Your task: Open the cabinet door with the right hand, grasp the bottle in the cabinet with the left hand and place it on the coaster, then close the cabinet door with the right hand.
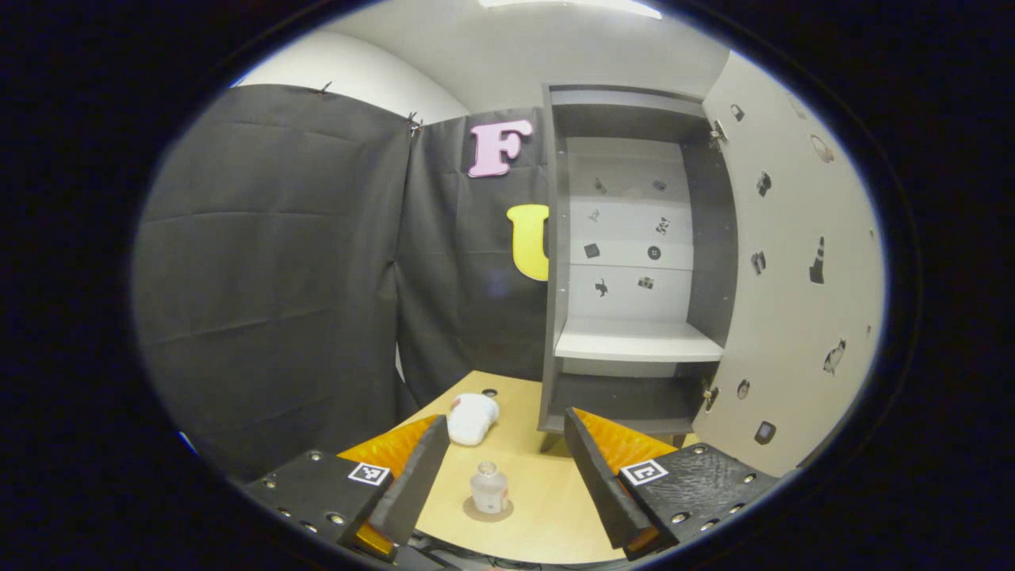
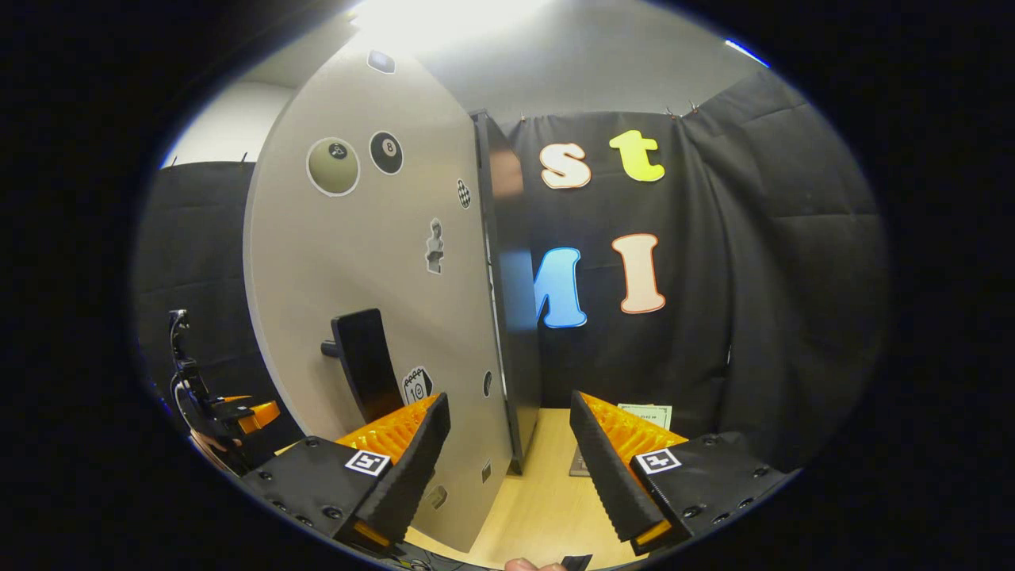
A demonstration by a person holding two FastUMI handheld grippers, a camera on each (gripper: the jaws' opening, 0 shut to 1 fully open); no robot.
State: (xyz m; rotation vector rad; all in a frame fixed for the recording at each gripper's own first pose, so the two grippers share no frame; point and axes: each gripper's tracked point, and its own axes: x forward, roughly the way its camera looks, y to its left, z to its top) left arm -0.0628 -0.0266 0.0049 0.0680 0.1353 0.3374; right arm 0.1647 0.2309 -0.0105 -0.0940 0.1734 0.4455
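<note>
Left gripper (image 1: 498, 484): I see its jaws released.
Small clear glass bottle (image 1: 489, 488): between my left jaws, upright on round brown coaster (image 1: 488, 512).
Right gripper (image 2: 511, 468): jaws released, straddling grey cabinet door (image 2: 373, 301) edge.

The bottle's (image 1: 489, 488) label, between the fingers in the left gripper view, is too small to tell. The white thing (image 1: 472, 418) beyond the left finger is too blurred to identify. In the right gripper view, the paper (image 2: 645, 414) behind the right finger is partly hidden, and the door (image 2: 373, 317) hides the cabinet's inside.
</note>
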